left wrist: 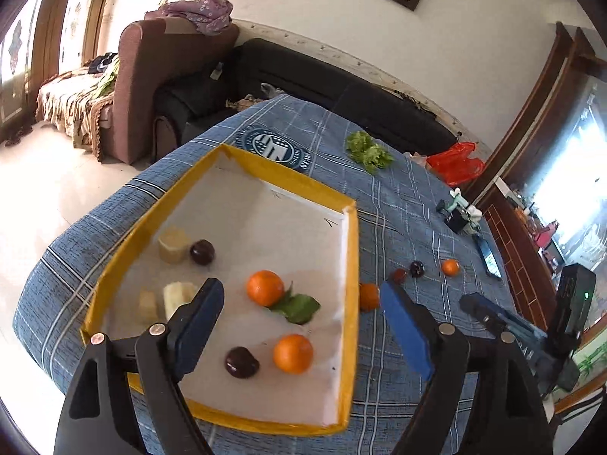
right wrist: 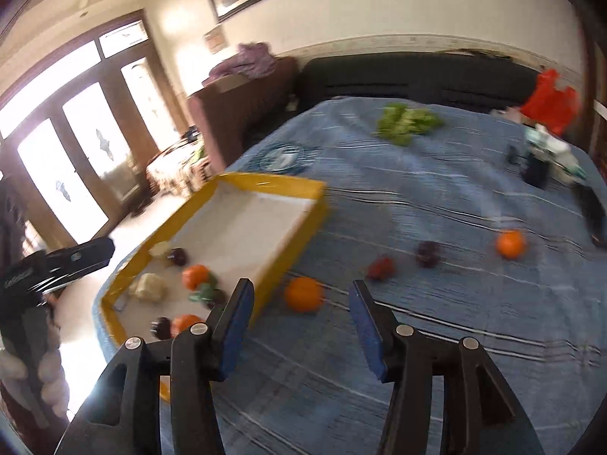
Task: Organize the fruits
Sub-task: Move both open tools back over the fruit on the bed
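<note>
1. Yellow-rimmed tray point(left wrist: 351, 265), white inside, sits on the blue checked cloth of the counter point(left wrist: 398, 208), centre-left of the left wrist frame.
2. Inside the tray: two oranges, one with green leaves point(left wrist: 264, 288) at mid-frame, one lower point(left wrist: 293, 353); two dark plums point(left wrist: 202, 252) point(left wrist: 241, 362); three pale peeled chunks point(left wrist: 173, 244) at the tray's left side.
3. Outside the tray, on the cloth: an orange point(right wrist: 303, 294) just beside the tray's right wall, a reddish fruit point(right wrist: 380, 267), a dark fruit point(right wrist: 428, 253) and a further orange point(right wrist: 511, 244) strung toward the right.
4. Leafy greens point(left wrist: 368, 151) and a red bag point(left wrist: 455, 163) lie at upper right, well apart from the fruit.
5. Left gripper point(left wrist: 303, 326): fingers wide apart, nothing between them, above the tray.
6. Right gripper point(right wrist: 299, 335): fingers apart, empty, above the cloth near the loose orange; frame blurred.
</note>
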`<state>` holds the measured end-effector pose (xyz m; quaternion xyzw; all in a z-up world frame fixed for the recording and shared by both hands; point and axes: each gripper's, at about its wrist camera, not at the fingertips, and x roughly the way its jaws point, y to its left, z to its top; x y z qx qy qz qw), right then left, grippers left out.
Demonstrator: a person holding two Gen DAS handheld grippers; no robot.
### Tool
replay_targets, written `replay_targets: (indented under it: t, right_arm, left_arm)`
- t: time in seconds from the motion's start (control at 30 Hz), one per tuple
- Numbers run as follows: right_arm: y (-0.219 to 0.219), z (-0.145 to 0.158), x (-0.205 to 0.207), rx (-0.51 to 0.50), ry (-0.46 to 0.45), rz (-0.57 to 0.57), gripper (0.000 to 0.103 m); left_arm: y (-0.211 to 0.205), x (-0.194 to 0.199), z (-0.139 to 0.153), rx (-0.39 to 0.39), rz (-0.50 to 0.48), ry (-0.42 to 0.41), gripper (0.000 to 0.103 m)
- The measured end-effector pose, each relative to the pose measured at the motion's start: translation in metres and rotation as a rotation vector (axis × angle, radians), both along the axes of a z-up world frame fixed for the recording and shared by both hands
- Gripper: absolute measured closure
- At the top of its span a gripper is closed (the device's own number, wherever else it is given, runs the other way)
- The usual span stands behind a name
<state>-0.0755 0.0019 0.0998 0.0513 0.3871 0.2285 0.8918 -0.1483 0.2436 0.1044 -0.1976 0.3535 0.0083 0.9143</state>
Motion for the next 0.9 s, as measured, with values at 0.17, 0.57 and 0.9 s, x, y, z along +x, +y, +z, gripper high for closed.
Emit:
replay_targets:
  t: [0.17,0.57,0.9]
  right_arm:
    - [-0.075,-0.009,0.004,0.041,0.045,-0.147,0.046]
    - [-0.125,-0.029,0.021,0.08,0.09,-0.239,0.046]
    - [-0.11,-0.043,0.054,0.038,0.1,-0.23,0.047]
  left_arm:
    - [-0.034,0.001,-0.002,0.08,-0.041,0.006,0.019]
    - [-0.079,0.015,-0.016,0.13,-0.125,0.039,0.019]
    - [-0.091,0.034,-0.033,0.119,-0.219,0.057,0.066]
